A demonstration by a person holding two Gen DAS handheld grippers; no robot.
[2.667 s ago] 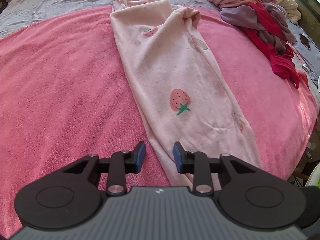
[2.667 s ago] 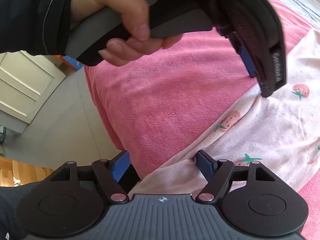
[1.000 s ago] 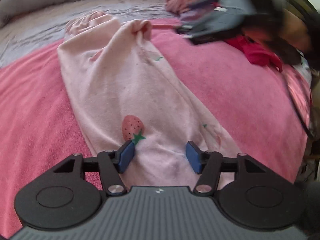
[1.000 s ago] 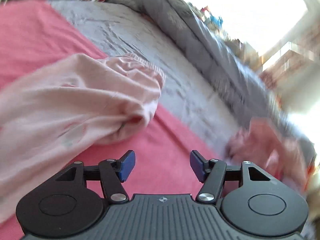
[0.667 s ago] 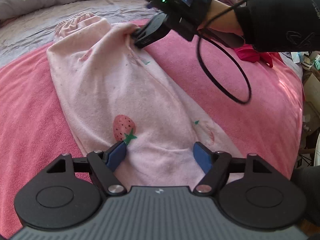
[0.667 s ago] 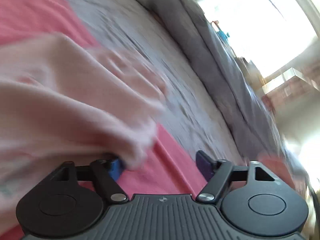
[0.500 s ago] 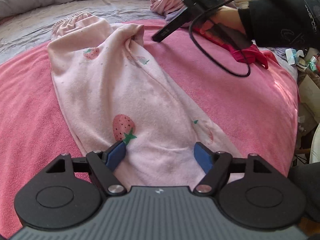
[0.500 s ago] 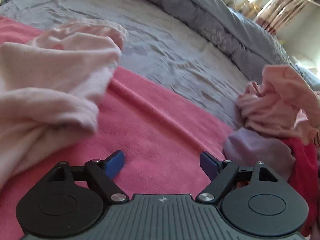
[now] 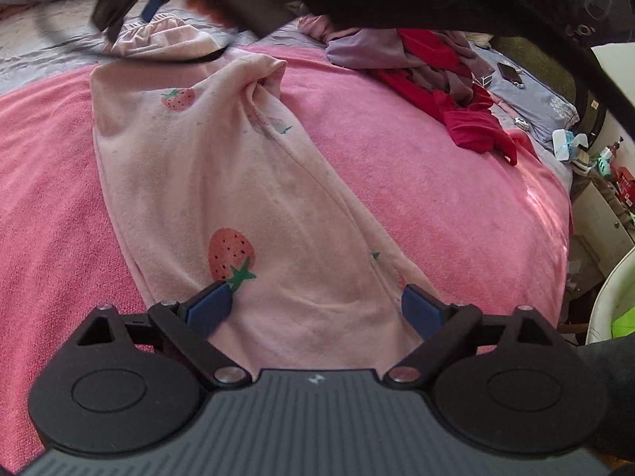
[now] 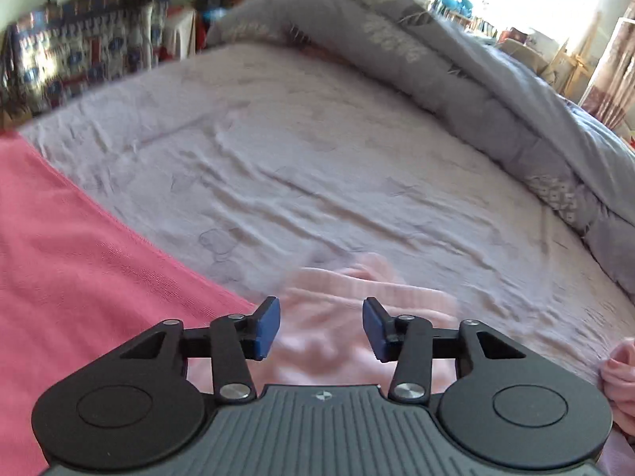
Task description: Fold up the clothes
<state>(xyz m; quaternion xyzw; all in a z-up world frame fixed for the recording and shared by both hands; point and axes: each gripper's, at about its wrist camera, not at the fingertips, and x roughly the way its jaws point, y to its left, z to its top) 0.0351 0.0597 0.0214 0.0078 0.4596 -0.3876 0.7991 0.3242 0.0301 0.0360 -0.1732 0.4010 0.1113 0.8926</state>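
Pants [image 9: 222, 182] lie lengthwise on pink blanket [image 9: 436, 182]; left gripper [image 9: 317, 301] opening over leg end, pads clear of fabric. Right gripper [image 10: 320, 327] closing over blurred waistband [image 10: 357, 277] at blanket's far edge, contact unclear.

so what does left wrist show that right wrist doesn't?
Left wrist only: the full length of the strawberry pants, the pile of red and purple clothes, a phone, and the left gripper opening over the leg end.

Right wrist only: the rolled grey duvet and the right gripper closing around the waistband.

Both: pants, pink towel, grey sheet.
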